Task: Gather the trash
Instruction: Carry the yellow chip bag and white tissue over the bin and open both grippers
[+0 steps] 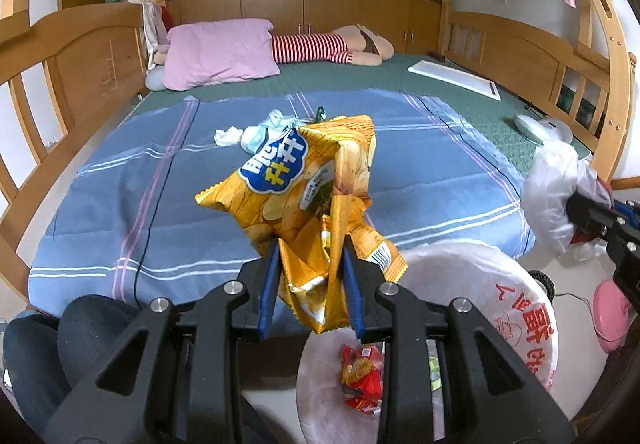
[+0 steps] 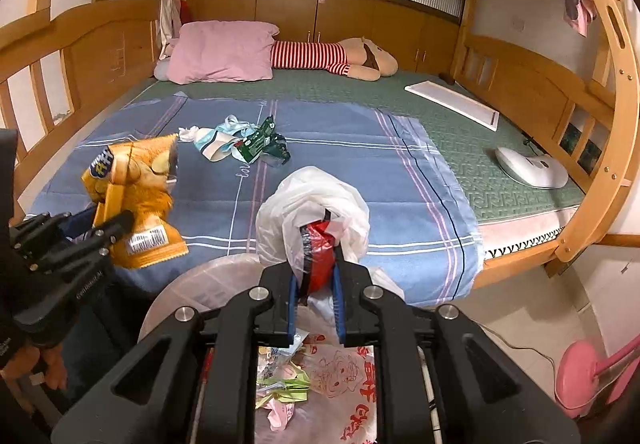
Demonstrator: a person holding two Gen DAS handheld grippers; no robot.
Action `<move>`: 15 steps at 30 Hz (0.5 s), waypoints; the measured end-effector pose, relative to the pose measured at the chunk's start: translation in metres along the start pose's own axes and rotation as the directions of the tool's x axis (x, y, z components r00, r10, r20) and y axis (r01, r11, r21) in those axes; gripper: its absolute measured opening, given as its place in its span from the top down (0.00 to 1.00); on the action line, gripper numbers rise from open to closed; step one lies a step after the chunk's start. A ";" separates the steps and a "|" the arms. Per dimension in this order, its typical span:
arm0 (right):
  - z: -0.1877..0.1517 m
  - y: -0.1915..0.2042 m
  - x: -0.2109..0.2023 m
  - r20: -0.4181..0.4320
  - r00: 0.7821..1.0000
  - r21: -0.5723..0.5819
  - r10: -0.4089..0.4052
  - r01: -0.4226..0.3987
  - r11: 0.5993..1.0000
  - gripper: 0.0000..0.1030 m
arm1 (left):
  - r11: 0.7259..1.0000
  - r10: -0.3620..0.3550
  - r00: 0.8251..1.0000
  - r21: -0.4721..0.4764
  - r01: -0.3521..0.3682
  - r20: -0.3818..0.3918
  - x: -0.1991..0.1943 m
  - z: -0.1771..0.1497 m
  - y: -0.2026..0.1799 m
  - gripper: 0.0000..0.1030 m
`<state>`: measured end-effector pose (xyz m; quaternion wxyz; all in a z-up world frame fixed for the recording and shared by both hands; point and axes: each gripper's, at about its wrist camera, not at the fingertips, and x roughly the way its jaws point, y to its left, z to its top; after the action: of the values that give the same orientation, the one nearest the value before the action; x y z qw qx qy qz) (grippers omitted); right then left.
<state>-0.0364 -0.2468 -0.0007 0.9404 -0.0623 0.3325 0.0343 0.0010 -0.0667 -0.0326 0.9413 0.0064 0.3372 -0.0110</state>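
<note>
My left gripper [image 1: 310,256] is shut on a crumpled yellow chip bag [image 1: 304,180] and holds it over the bed's front edge, just above the open white trash bag [image 1: 500,292]. The chip bag also shows at the left of the right wrist view [image 2: 132,196]. My right gripper [image 2: 316,284] is shut on the trash bag's bunched rim [image 2: 316,212], where white plastic and a red-black wrapper are pinched together. Inside the bag lie a red wrapper [image 1: 362,376] and paper scraps [image 2: 284,384]. More trash [image 2: 240,142] lies on the blue blanket: tissue, face masks, a green packet.
The bed [image 2: 400,164] has wooden rails all round, a pink pillow [image 2: 224,52], a striped plush toy [image 2: 332,58], a white board [image 2: 452,104] and a white device [image 2: 532,166]. A pink lamp [image 2: 592,376] stands on the floor at right.
</note>
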 end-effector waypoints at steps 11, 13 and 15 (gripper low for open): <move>-0.014 0.001 0.013 -0.128 0.991 -0.011 0.042 -0.043 0.999 0.80 | 1.000 -0.005 1.000 -0.003 0.005 -0.018 0.004 -0.003 0.001 0.71; -0.016 0.000 0.017 -0.161 0.985 0.006 0.064 -0.064 0.998 0.73 | 1.000 -0.009 1.000 0.001 0.009 -0.020 0.004 -0.003 -0.001 0.71; -0.017 -0.006 0.018 -0.168 0.982 0.052 0.088 -0.080 0.995 0.60 | 1.000 -0.015 1.000 0.005 0.015 -0.022 0.004 -0.004 -0.001 0.71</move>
<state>-0.0323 -0.2548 -0.0241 0.9075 -0.0299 0.4145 0.0611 0.0020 -0.0676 -0.0384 0.9374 0.0066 0.3477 -0.0189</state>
